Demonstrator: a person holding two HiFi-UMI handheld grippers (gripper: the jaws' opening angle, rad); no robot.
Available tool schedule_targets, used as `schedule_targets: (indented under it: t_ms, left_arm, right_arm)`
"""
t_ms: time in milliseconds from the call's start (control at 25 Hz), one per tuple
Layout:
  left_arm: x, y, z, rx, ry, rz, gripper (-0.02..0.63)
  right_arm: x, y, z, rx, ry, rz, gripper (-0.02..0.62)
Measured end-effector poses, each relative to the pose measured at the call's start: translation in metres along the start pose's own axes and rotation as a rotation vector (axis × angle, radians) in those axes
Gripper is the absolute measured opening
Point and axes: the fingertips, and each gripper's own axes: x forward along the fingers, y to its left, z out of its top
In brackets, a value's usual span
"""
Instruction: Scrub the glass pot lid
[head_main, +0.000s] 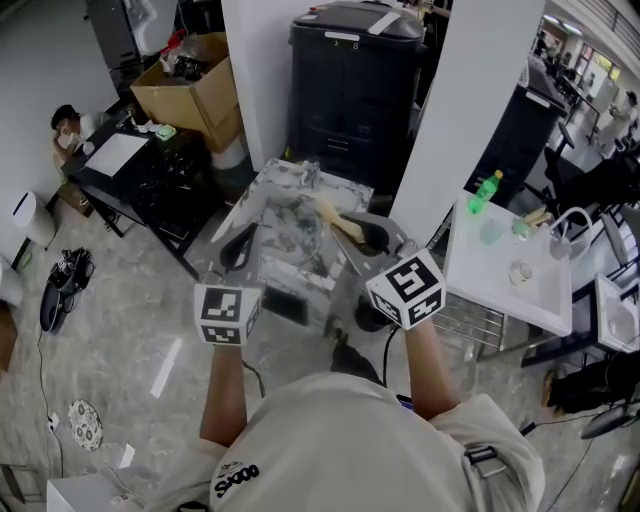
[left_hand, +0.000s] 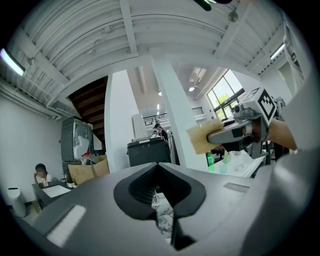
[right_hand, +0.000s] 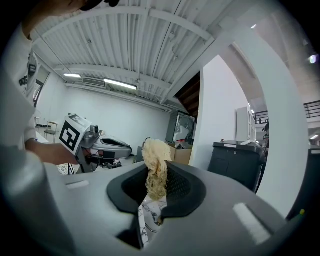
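Observation:
Both grippers hover over a marble-patterned table (head_main: 262, 195). My right gripper (head_main: 368, 232) is shut on a frayed yellow sponge (head_main: 335, 218). In the right gripper view the sponge (right_hand: 156, 162) sticks up out of the shut jaws (right_hand: 159, 176). My left gripper (head_main: 238, 246) is a little to the left, and in its own view (left_hand: 159, 167) the jaws meet with nothing visible between them. That view also shows the right gripper (left_hand: 222, 134) and its sponge (left_hand: 202, 138) at the upper right. A blurred glassy shape (head_main: 292, 235) between the grippers may be the pot lid; I cannot tell.
A black bin (head_main: 355, 85) and a white pillar (head_main: 455, 110) stand behind the table. A cardboard box (head_main: 190, 88) and a dark desk (head_main: 135, 170) with a seated person are at the left. A white side table (head_main: 500, 265) with a green bottle (head_main: 486, 190) is at the right.

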Motion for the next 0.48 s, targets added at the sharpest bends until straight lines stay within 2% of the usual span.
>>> schedule_targets:
  t_ms: [200, 480]
  left_arm:
    - [0.0004, -0.0024, 0.0060, 0.010, -0.020, -0.009, 0.011]
    - [0.0000, -0.0030, 0.0052, 0.015, -0.027, -0.015, 0.012]
  right_arm:
    - [-0.0011, -0.0036, 0.0005, -0.037, 0.007, -0.040, 0.049]
    - [0.0032, 0.0001, -0.0065, -0.032, 0.024, -0.019, 0.049]
